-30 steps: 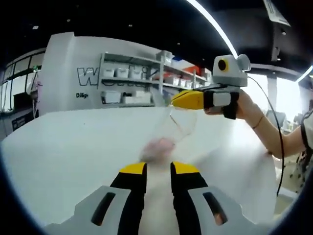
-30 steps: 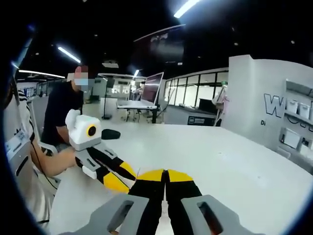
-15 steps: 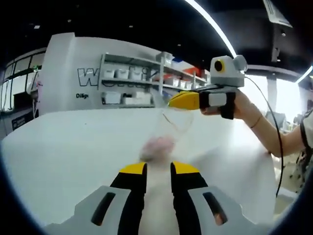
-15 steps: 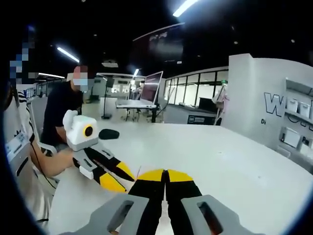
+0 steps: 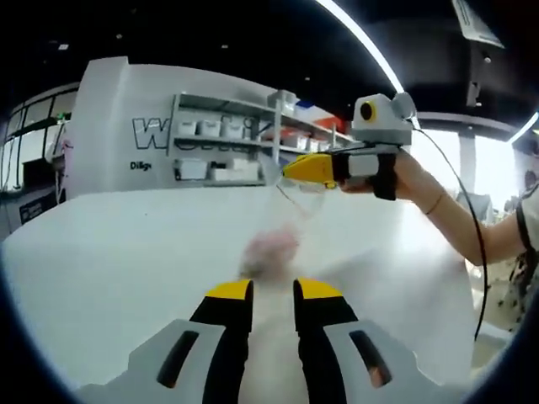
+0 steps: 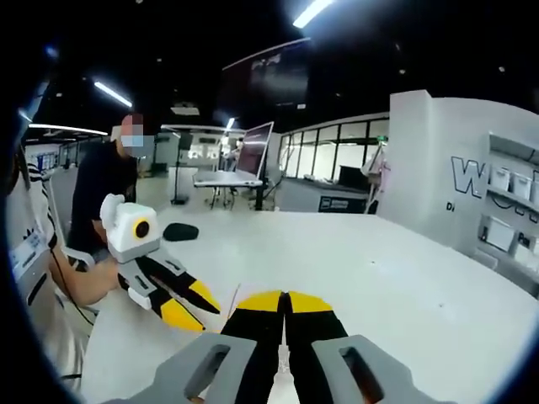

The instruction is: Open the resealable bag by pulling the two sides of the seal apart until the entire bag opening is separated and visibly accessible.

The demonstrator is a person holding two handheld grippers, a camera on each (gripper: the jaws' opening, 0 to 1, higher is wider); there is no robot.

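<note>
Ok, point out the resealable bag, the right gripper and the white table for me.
resealable bag (image 5: pixel 290 215), left gripper view, on its clear film below the pinched edge.
right gripper (image 5: pixel 288 169), left gripper view, at its yellow jaw tips.
white table (image 6: pixel 404 269), right gripper view, on a bare stretch of top.

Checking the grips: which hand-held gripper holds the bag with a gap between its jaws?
The left hand-held gripper: its yellow tips stand apart around the clear bag. The right hand-held gripper shows tips pressed together.
</note>
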